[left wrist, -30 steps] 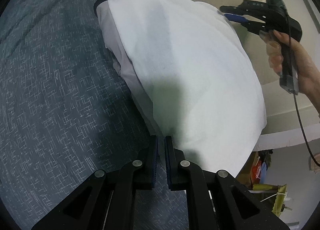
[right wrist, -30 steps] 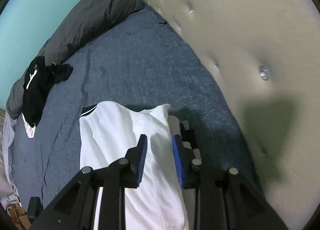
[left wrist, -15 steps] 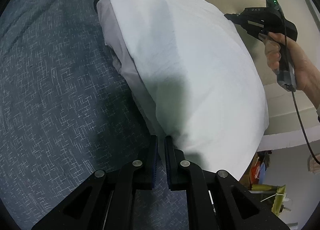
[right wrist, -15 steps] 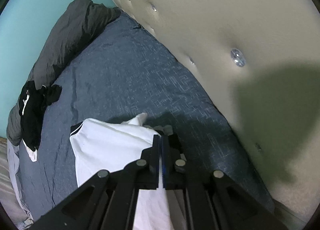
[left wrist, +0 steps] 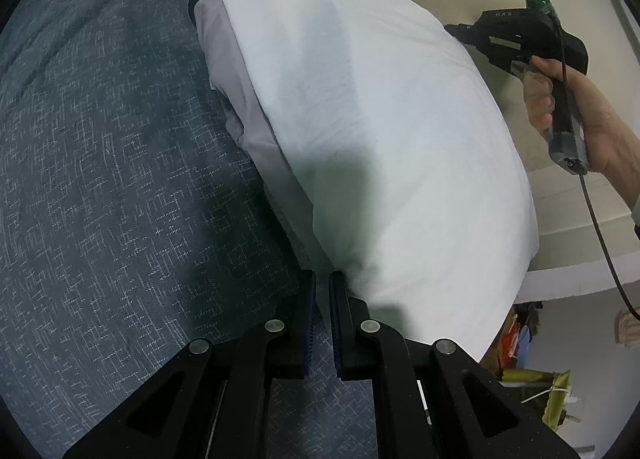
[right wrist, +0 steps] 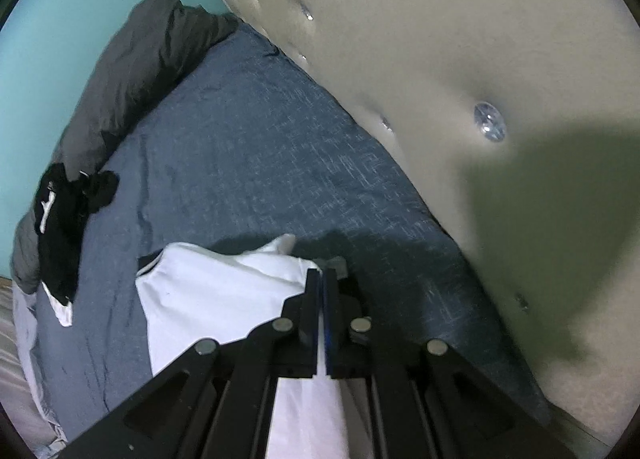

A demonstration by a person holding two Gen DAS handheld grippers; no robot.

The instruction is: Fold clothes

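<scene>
- Your left gripper [left wrist: 322, 283] is pinched closed on the near corner of the white shirt [left wrist: 360, 119], lifting that edge off the blue bed [left wrist: 100, 179].
- Your right gripper [right wrist: 322, 279] is clamped tight on the far corner, so the panel hangs taut, likely ready to fold over.

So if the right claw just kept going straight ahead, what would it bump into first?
The right claw is shut on the white shirt, so cloth is already between its tips. Straight past them lies the blue bedspread, probably next, with the padded headboard off to the side. Depth is hard to judge here.
</scene>
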